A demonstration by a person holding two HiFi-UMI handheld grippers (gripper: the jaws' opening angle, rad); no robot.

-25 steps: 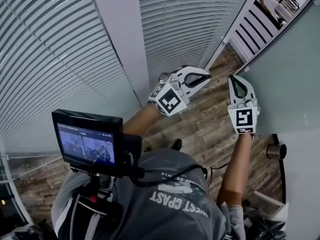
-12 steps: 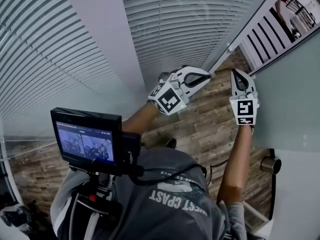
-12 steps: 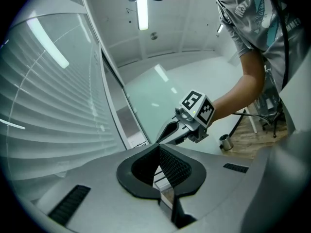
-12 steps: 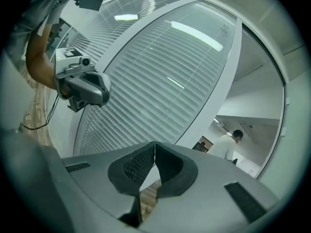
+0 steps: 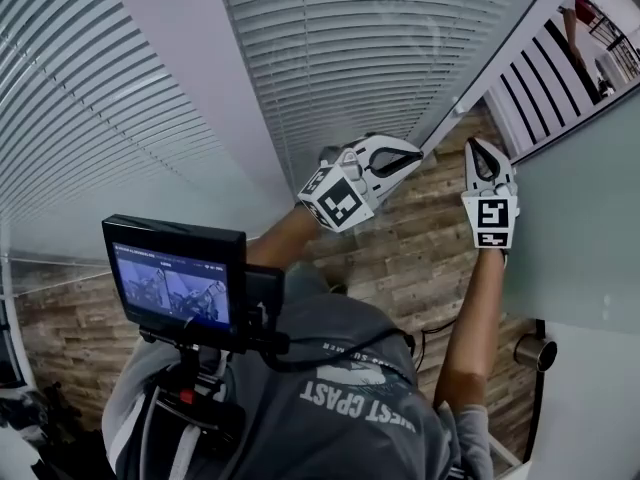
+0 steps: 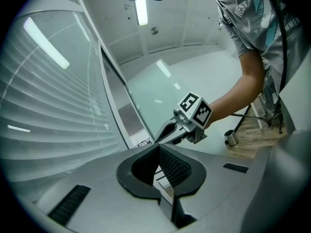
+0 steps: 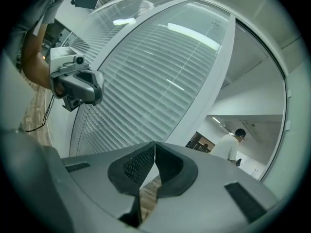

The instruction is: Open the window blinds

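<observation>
Closed white slatted blinds [image 5: 370, 48] fill the window ahead, and a second set [image 5: 70, 98] hangs to the left of a white post [image 5: 190, 68]. My left gripper [image 5: 417, 151] is shut with nothing in it, its tip close to the slanted white window frame [image 5: 470, 93] at the blinds' right edge. Just right of that frame, my right gripper [image 5: 484, 146] is shut and empty too. In the left gripper view the jaws [image 6: 158, 147] meet, with the right gripper [image 6: 192, 116] beyond. The right gripper view shows its closed jaws [image 7: 154, 143], the blinds [image 7: 155, 86] and the left gripper [image 7: 77, 86].
A frosted glass partition [image 5: 590, 228] stands close on the right above a wood plank floor [image 5: 420, 258], with a small metal cylinder [image 5: 530, 351] at its foot. A chest-mounted monitor [image 5: 175, 283] sits low left. A person [image 7: 231, 144] stands beyond the glass.
The head view has tilted up, so more of the blinds shows. The right gripper rose slightly and turned straighter. Both grippers stay shut near the frame.
</observation>
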